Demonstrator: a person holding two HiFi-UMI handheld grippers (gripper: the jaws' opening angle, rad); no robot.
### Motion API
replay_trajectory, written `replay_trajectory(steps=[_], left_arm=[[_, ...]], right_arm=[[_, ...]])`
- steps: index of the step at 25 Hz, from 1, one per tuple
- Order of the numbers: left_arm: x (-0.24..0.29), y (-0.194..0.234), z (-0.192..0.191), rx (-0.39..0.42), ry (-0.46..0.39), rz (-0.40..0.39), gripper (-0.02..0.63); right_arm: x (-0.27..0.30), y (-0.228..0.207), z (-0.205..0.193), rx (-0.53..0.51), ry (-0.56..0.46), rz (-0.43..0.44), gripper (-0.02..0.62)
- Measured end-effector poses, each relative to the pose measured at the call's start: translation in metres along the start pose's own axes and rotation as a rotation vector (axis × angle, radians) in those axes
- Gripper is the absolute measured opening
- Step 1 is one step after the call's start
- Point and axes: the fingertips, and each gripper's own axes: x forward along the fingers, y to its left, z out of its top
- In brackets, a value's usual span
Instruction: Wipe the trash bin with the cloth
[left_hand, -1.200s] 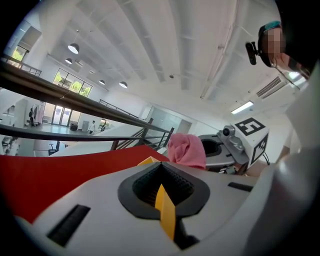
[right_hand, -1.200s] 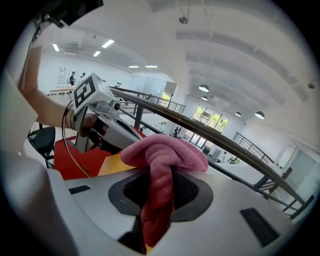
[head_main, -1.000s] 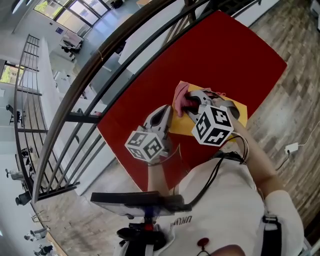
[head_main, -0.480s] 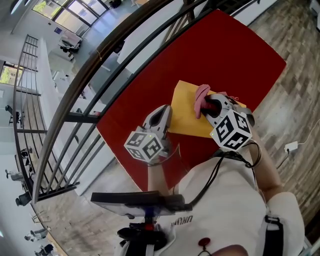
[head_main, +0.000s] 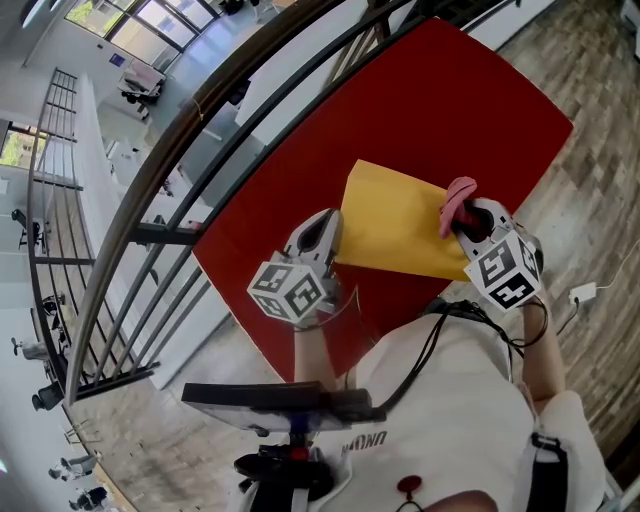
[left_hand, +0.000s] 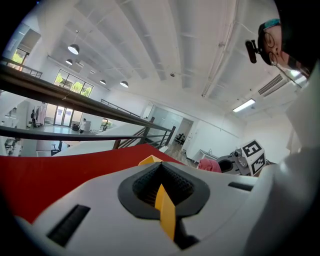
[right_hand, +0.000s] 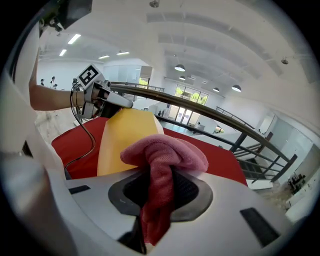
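No readable text; shirt print (head_main: 366, 440) upside down, illegible.

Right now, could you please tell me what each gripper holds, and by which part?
Left gripper: yellow trash bin, by its thin edge. Right gripper: pink cloth, by a bunched fold.

The trash bin (head_main: 395, 225) looked like smooth, matt yellow plastic. The cloth (head_main: 458, 200) was soft pink terry with a nubbly pile. The table (head_main: 450, 90) had an even, matt red top. The left gripper (head_main: 323, 228) and right gripper (head_main: 463, 222) had smooth pale-grey plastic shells and dark ribbed pads (left_hand: 177, 182). The railing (head_main: 200, 105) was dark metal with a dull sheen, and the floor (head_main: 590, 170) showed wood-grain planks.
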Motion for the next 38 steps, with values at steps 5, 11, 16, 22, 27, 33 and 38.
replay_trajectory(steps=[5,11,16,22,27,33,38], left_arm=[[0.000,0.001,0.000,0.004,0.003,0.002,0.003],[-0.002,0.003,-0.001,0.002,0.006,0.001,0.003],[-0.003,0.004,-0.002,0.007,0.010,0.005,0.003],[-0.002,0.004,-0.003,0.002,0.017,0.005,0.003],[-0.001,0.004,-0.004,0.002,0.017,0.002,0.003],[-0.003,0.004,-0.002,0.017,0.036,0.004,0.003],[-0.011,0.007,0.022,0.046,-0.008,0.073,0.003]], right_arm=[[-0.009,-0.013,-0.024,0.017,0.050,-0.040,0.091],[-0.017,-0.020,-0.045,0.045,0.099,-0.069,0.091],[-0.019,-0.021,-0.055,0.050,0.124,-0.076,0.091],[-0.020,-0.022,-0.059,0.056,0.132,-0.077,0.091],[-0.020,-0.024,-0.063,0.051,0.149,-0.079,0.091],[-0.023,-0.035,-0.050,0.051,0.116,-0.113,0.091],[-0.033,-0.054,-0.010,0.049,0.011,-0.193,0.091]])
